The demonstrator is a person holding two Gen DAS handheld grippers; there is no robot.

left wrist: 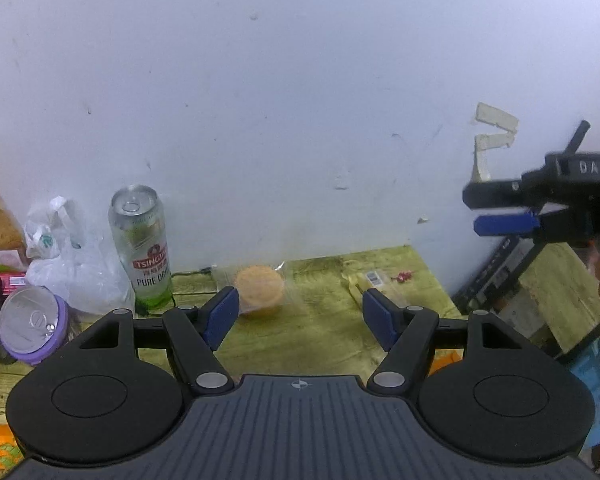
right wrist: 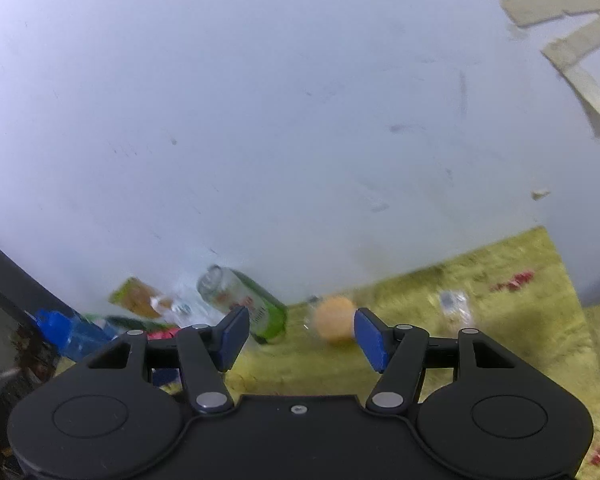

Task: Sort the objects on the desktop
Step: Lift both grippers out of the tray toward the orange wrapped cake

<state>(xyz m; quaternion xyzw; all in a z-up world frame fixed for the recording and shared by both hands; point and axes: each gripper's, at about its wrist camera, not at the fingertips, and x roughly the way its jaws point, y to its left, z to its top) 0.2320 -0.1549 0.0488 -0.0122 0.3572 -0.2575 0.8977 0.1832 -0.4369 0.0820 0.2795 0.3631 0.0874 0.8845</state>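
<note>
Left wrist view first: my left tool [left wrist: 298, 314] stands with its blue pads well apart and nothing between them, above the yellowish table [left wrist: 324, 336]. Just past the pads, at about 11 o'clock, I see a round orange pastry in a clear wrapper [left wrist: 259, 289] lying on the table. Farther out at 10 o'clock a tall green beer can [left wrist: 142, 250] stands upright beside a white plastic bag [left wrist: 74, 264], with a purple-rimmed tin [left wrist: 32, 325] near it at 9 o'clock. At 2 o'clock my right tool [left wrist: 504, 210] hangs in the air. From the right wrist, that tool [right wrist: 300, 338] is likewise parted and empty.
</note>
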